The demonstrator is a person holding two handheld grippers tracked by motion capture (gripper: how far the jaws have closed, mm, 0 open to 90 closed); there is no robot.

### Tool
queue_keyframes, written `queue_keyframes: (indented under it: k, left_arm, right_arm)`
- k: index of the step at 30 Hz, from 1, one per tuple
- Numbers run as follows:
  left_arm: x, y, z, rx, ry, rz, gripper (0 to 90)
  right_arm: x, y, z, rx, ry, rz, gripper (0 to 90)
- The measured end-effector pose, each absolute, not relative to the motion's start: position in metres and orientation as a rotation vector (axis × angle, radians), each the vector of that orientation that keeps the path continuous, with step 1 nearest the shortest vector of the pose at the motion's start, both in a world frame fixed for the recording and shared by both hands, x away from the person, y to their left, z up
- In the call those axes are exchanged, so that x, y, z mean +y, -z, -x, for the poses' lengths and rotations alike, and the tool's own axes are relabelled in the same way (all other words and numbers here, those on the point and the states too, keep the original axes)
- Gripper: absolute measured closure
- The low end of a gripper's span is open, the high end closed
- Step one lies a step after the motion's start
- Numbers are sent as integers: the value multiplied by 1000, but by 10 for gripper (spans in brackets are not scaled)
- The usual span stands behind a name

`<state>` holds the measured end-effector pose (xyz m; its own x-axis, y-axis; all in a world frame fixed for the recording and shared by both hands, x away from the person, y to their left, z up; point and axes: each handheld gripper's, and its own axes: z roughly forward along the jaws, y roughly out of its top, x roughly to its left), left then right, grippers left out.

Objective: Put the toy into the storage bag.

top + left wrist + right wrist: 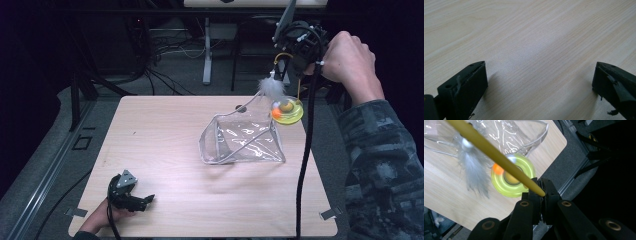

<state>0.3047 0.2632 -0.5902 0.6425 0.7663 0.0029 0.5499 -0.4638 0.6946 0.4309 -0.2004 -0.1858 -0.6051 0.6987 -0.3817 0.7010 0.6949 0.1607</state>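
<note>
Right gripper view: cat-wand toy hangs outside the clear pouch, not yet stowed.
The yellow wand (499, 157) is pinched between the right gripper (541, 192)'s clenched jaws at upper right of the high view; feather (271, 87) and green disc (287, 111) dangle beside the clear pouch (242, 140). At lower left, the left gripper (137, 201) rests spread apart on the table (165, 150). Judging by that, any bagging remains undone.

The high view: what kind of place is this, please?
Probably a lab or workshop set up for recording, not a home. A bare wooden table stands on grey floor, loose cables run among dark equipment frames behind it, and a person holds tongs, the right tongs and the left tongs.
</note>
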Motion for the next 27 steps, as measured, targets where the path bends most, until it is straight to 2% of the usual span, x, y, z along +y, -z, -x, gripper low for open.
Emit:
queue_keyframes:
  k: [27]
  left_arm:
    - [263, 590, -305, 1017, -414, -2190, 0]
  right_arm:
    - [-138, 196, -440, 2580, -110, -967, 871]
